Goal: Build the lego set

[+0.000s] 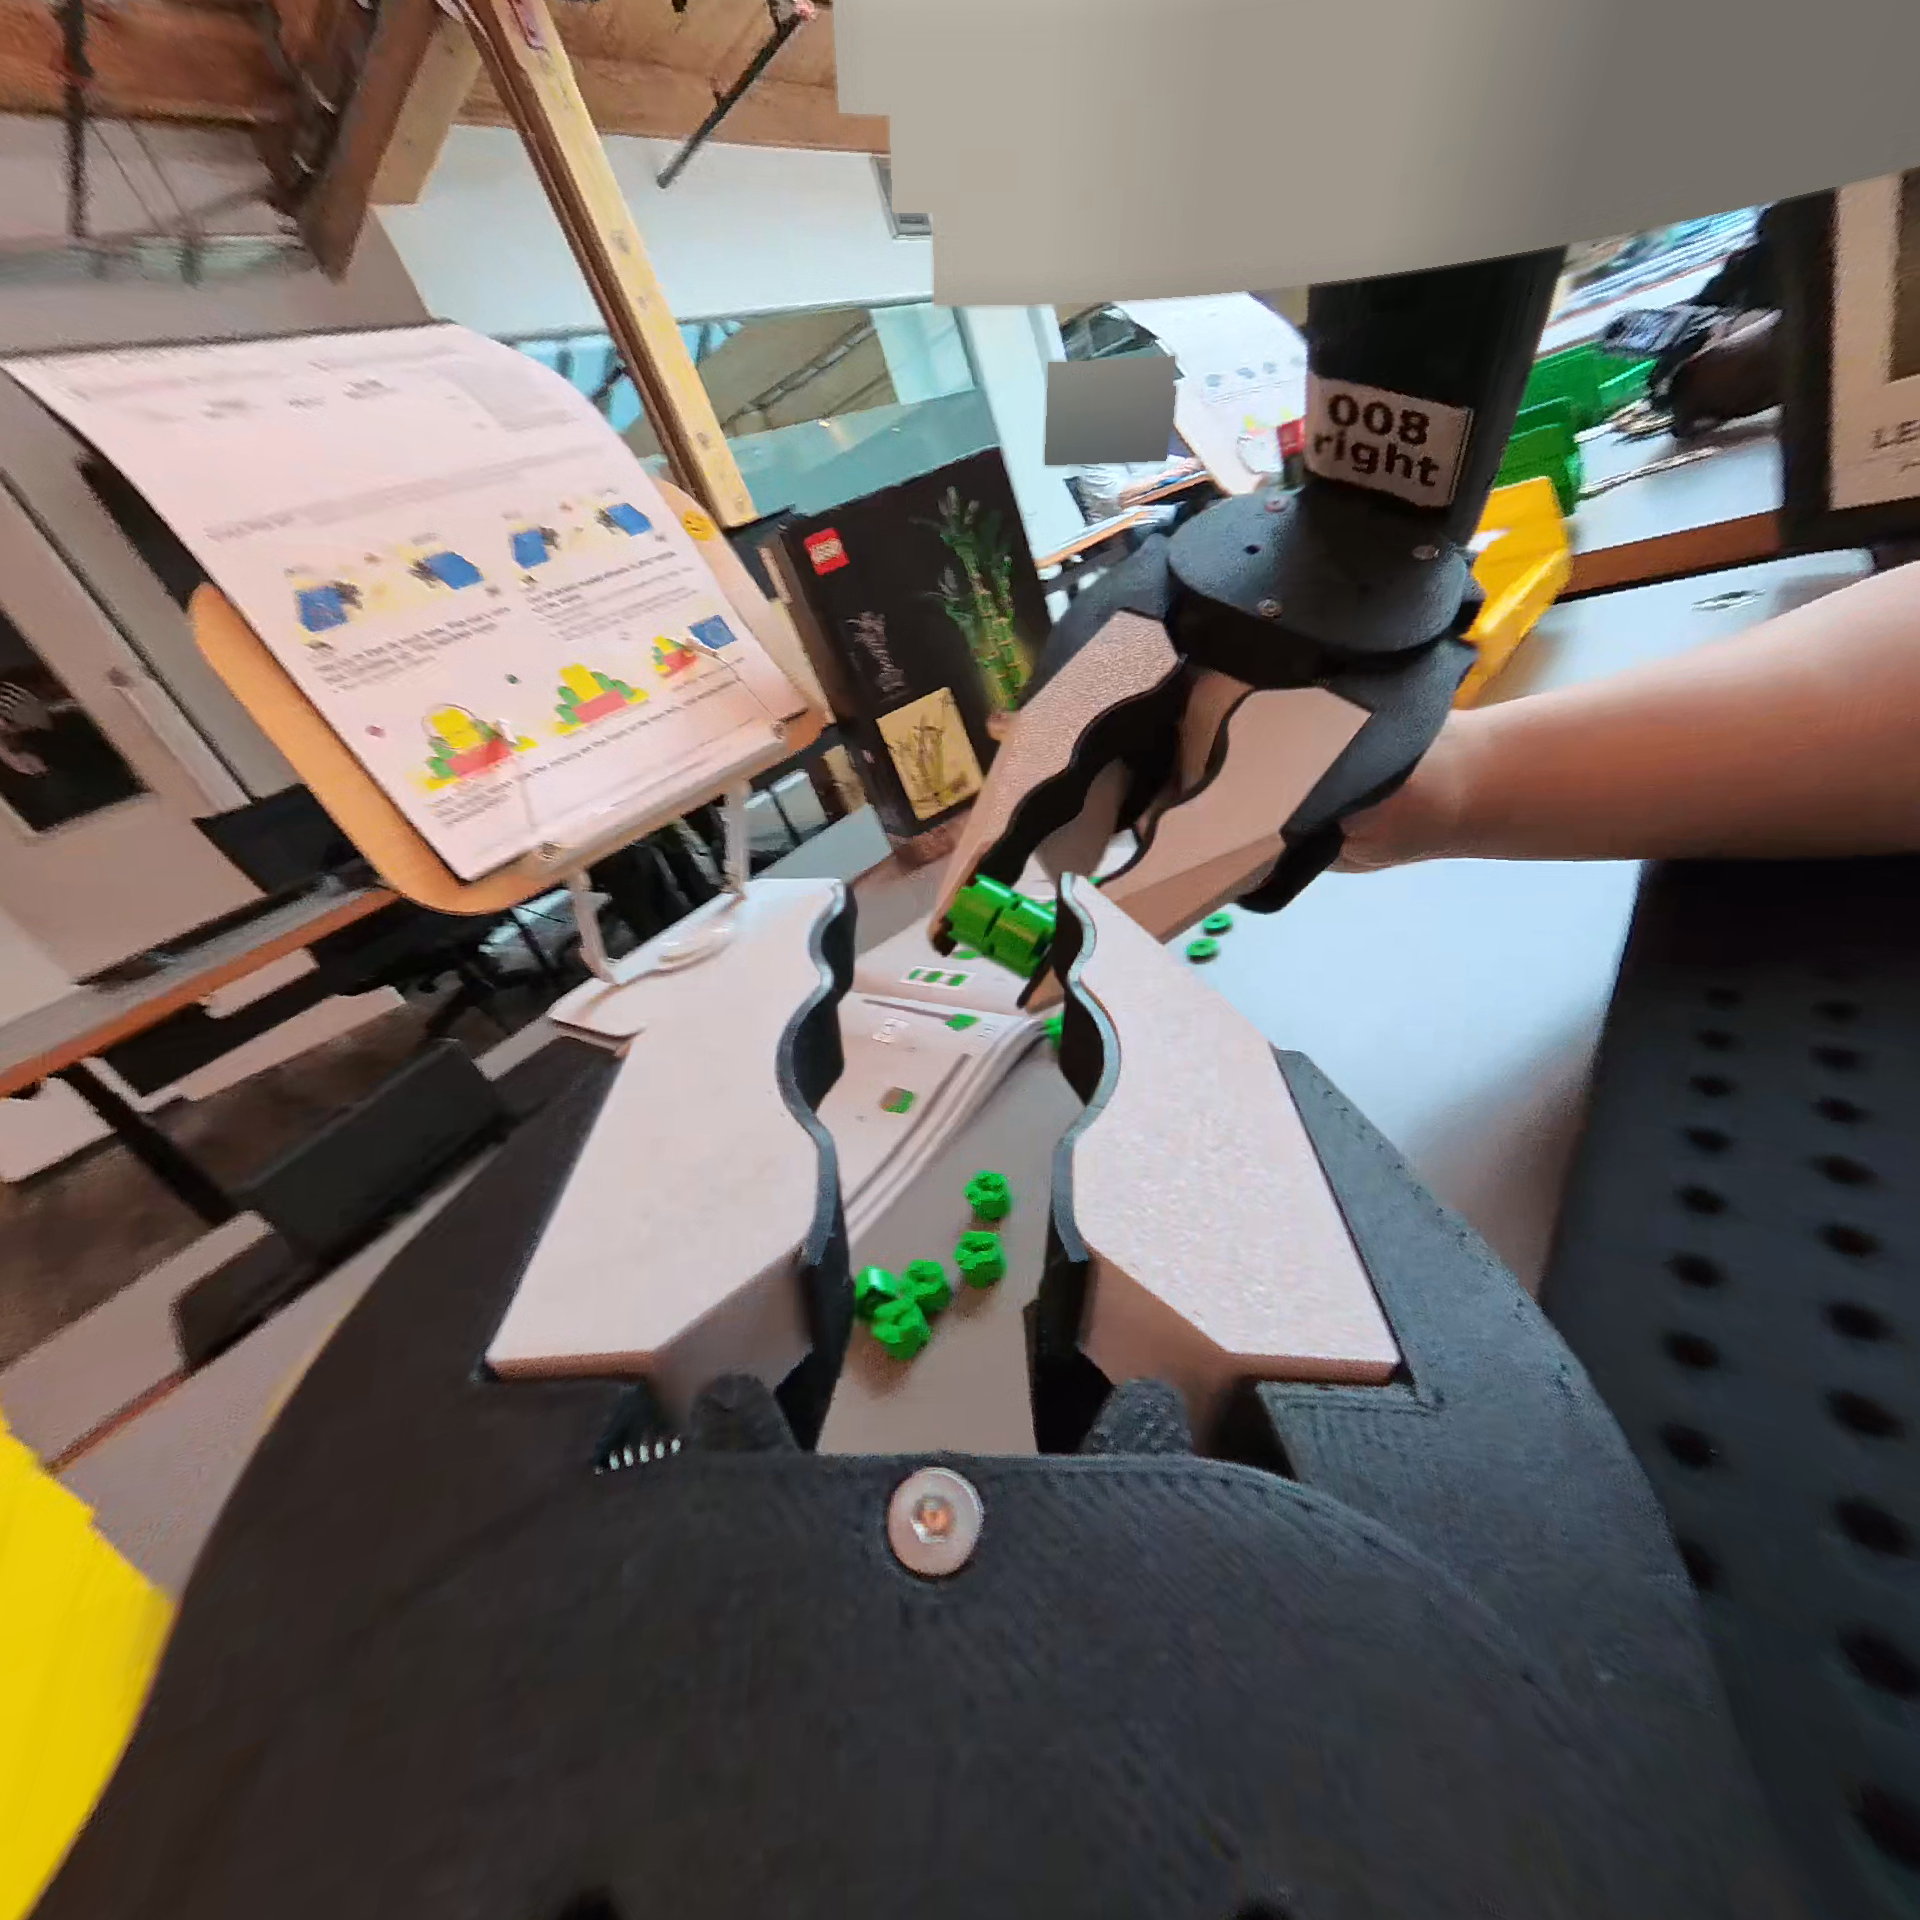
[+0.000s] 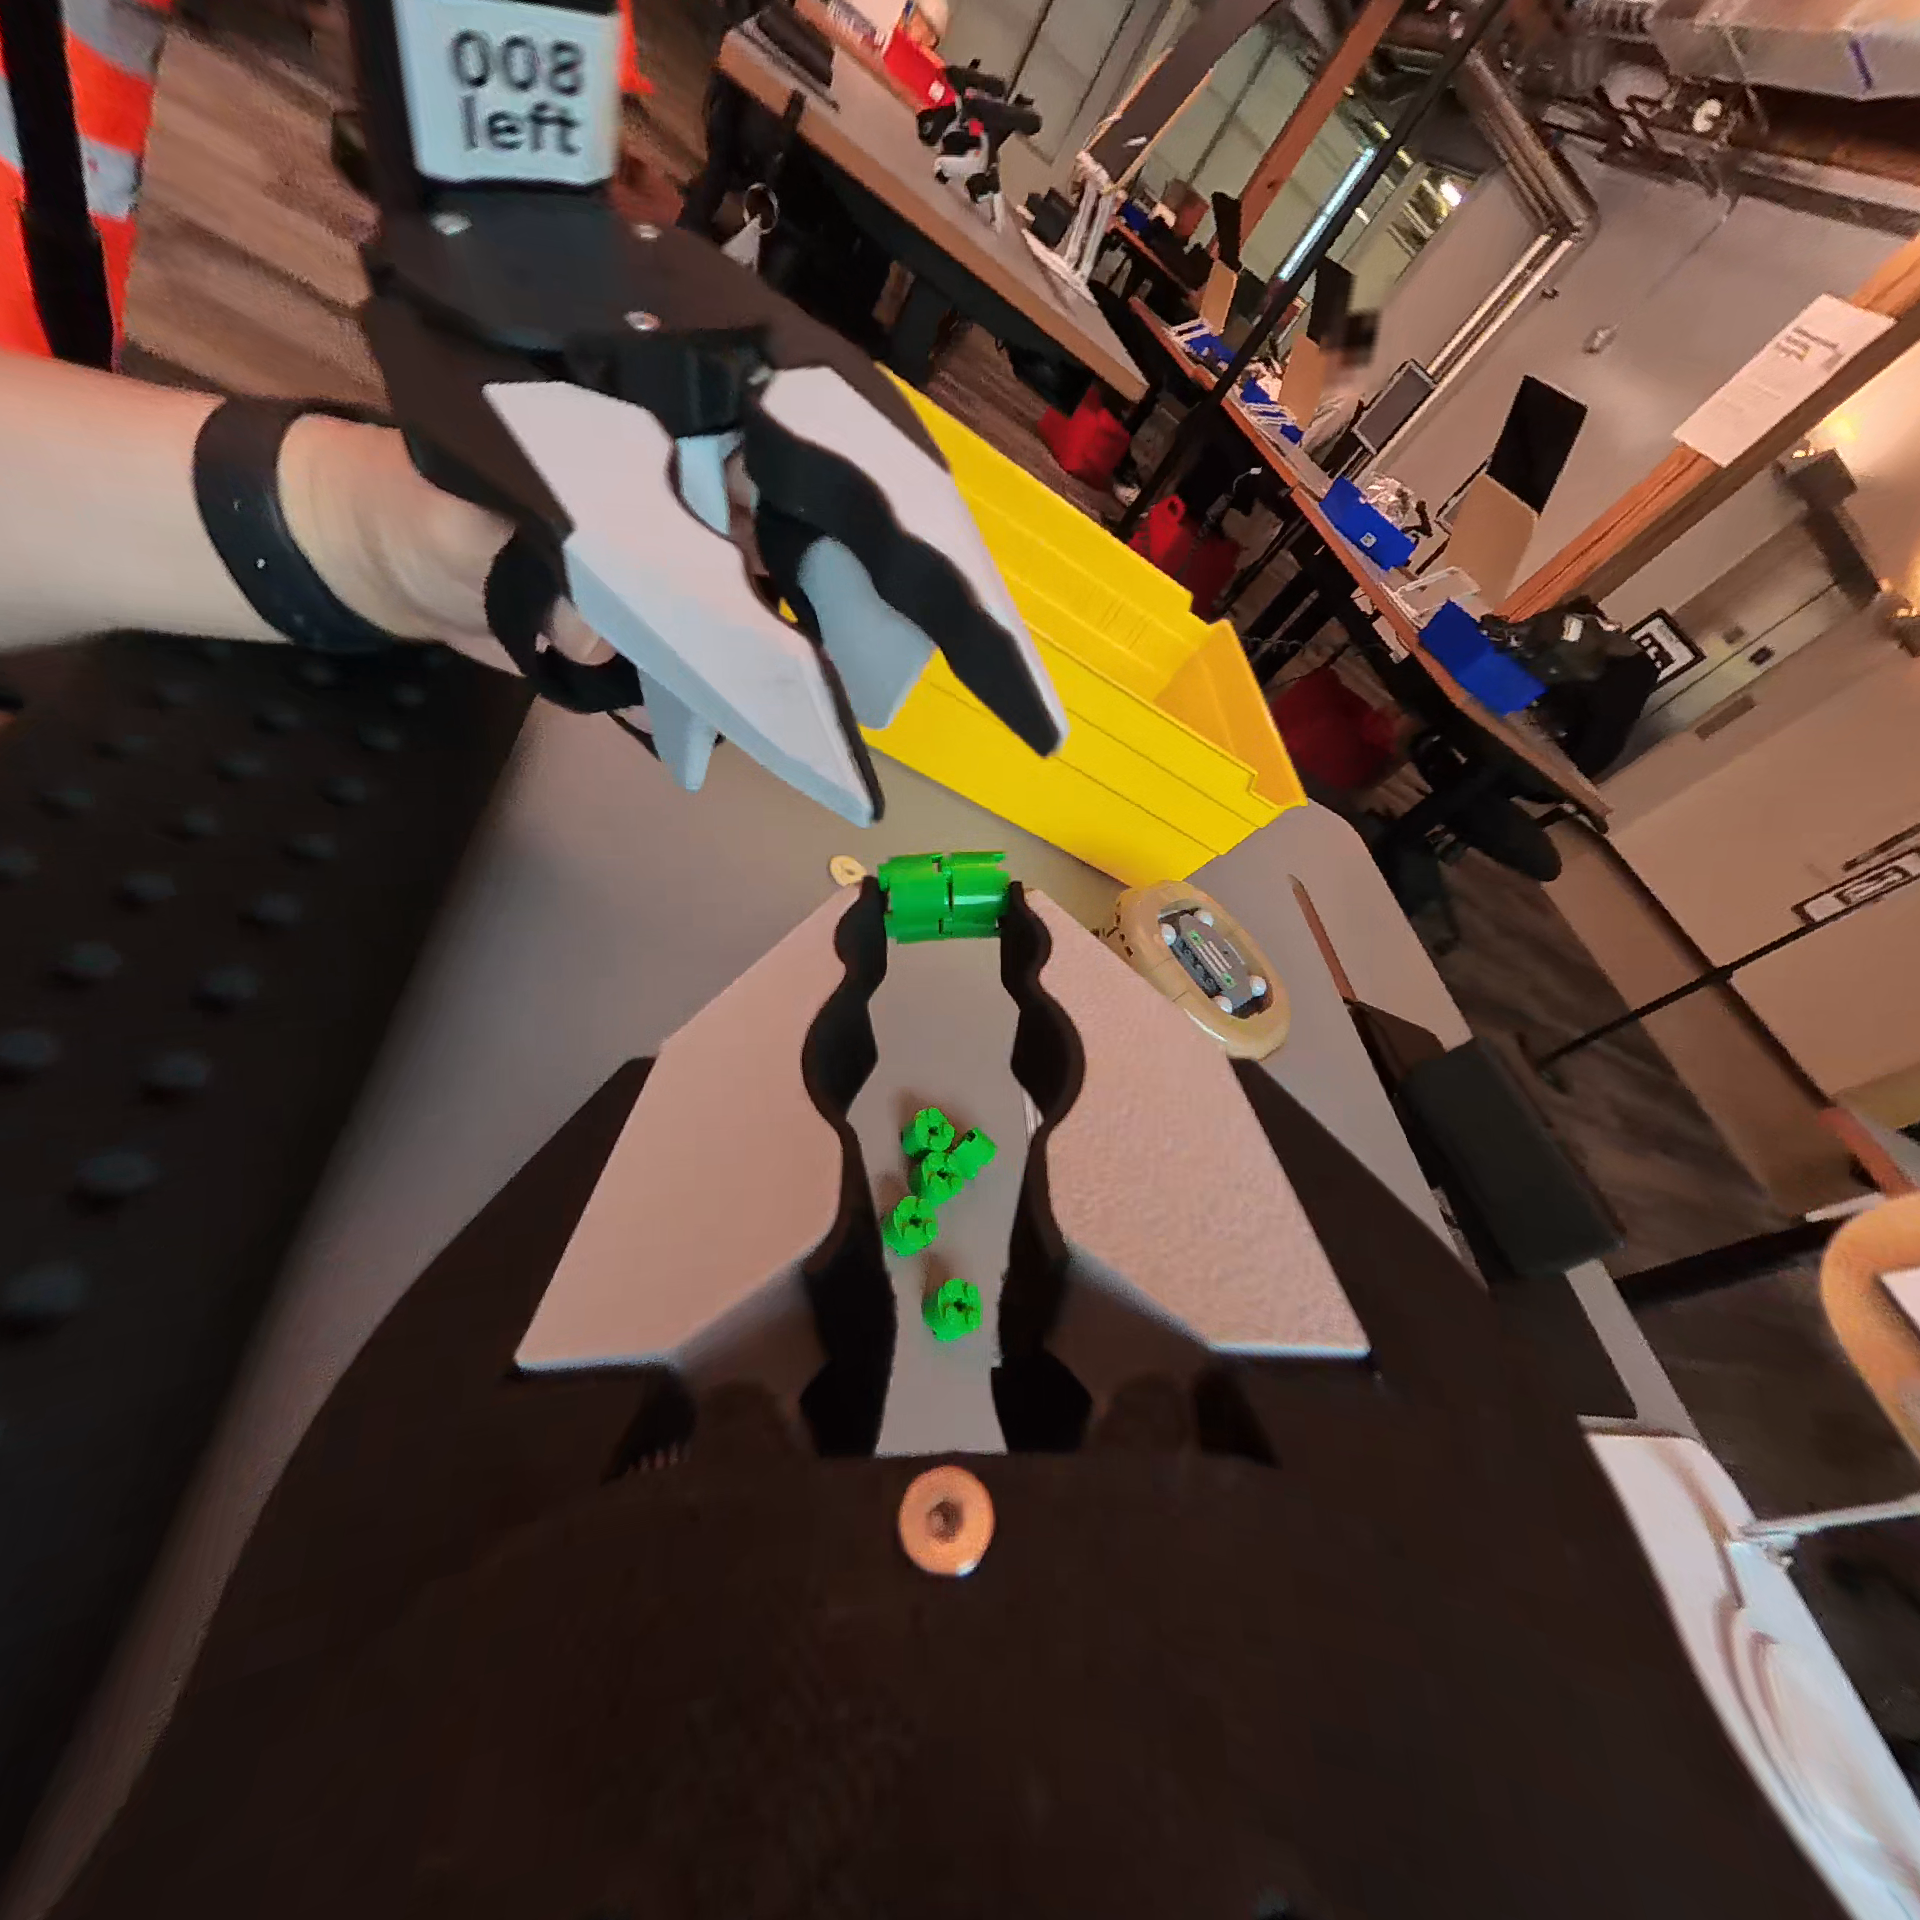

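The right gripper pinches a bright green stack of round lego pieces aloft; the left gripper hangs empty, jaws parted. Next, seemingly, fetching another loose green stud from the grey table.

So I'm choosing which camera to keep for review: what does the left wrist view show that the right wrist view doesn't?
Only the left wrist view shows the instruction sheet on its stand, the dark set box behind it, and the open booklet on the table.

Only the right wrist view shows the beige oval device and the long work tables beyond.

Both show the right gripper shut on the green stacked piece, the open, empty left gripper, the loose green pieces and the yellow bin.
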`<state>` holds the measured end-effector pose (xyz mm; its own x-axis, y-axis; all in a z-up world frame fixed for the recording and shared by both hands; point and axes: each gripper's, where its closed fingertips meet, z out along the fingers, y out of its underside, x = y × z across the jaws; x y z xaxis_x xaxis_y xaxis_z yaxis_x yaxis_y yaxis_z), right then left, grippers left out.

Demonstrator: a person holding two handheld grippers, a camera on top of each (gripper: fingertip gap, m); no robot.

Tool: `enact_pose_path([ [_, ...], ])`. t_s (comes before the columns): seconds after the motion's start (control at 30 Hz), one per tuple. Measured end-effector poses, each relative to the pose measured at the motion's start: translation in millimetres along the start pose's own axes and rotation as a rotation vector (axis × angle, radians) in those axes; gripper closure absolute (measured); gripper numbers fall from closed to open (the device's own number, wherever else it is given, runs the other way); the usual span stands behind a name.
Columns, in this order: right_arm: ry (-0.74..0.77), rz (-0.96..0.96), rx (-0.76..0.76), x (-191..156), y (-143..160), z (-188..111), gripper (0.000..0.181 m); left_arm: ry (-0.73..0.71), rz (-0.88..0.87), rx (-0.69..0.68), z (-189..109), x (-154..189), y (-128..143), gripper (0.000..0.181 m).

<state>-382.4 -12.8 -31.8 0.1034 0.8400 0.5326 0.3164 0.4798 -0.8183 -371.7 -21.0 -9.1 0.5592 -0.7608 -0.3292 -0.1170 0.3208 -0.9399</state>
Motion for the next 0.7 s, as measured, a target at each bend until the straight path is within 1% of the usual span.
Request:
enact_pose_path([
  [0.07,-0.022,-0.017,-0.007,-6.4,0.3,2.7,0.160,0.056,-0.050,-0.012,0.9,5.8,3.5,0.145],
  [0.13,-0.084,-0.020,0.005,-16.6,-1.3,3.6,0.160,0.085,-0.059,-0.016,0.4,9.1,4.4,0.146],
  [0.2,-0.119,0.037,0.018,-18.6,-0.4,3.2,0.160,0.118,-0.032,-0.016,-1.6,14.5,4.6,0.152],
  [0.23,-0.174,0.087,0.033,-23.6,-1.0,1.7,0.160,0.140,-0.025,-0.023,-2.2,18.1,6.2,0.154],
  [0.33,-0.286,0.169,0.077,-32.9,-4.1,-4.6,0.159,0.200,-0.055,-0.043,-1.5,26.5,10.2,0.152],
  [0.37,-0.292,0.171,0.080,-33.1,-3.4,-5.6,0.159,0.232,-0.069,-0.045,-1.8,31.0,10.4,0.156],
  [0.4,-0.300,0.171,0.084,-33.9,-2.8,-6.1,0.159,0.256,-0.077,-0.048,-2.2,34.4,11.0,0.164],
  [0.43,-0.308,0.184,0.078,-34.7,-1.7,-6.2,0.159,0.265,-0.078,-0.052,-2.3,35.7,11.7,0.165],
  [0.57,-0.338,0.221,0.093,-36.6,-5.1,-8.0,0.160,0.279,-0.082,-0.033,-3.6,37.4,8.9,0.165],
  [0.7,-0.359,0.238,0.100,-38.3,-7.4,-10.3,0.160,0.312,-0.124,-0.024,-4.8,40.3,7.0,0.161],
])
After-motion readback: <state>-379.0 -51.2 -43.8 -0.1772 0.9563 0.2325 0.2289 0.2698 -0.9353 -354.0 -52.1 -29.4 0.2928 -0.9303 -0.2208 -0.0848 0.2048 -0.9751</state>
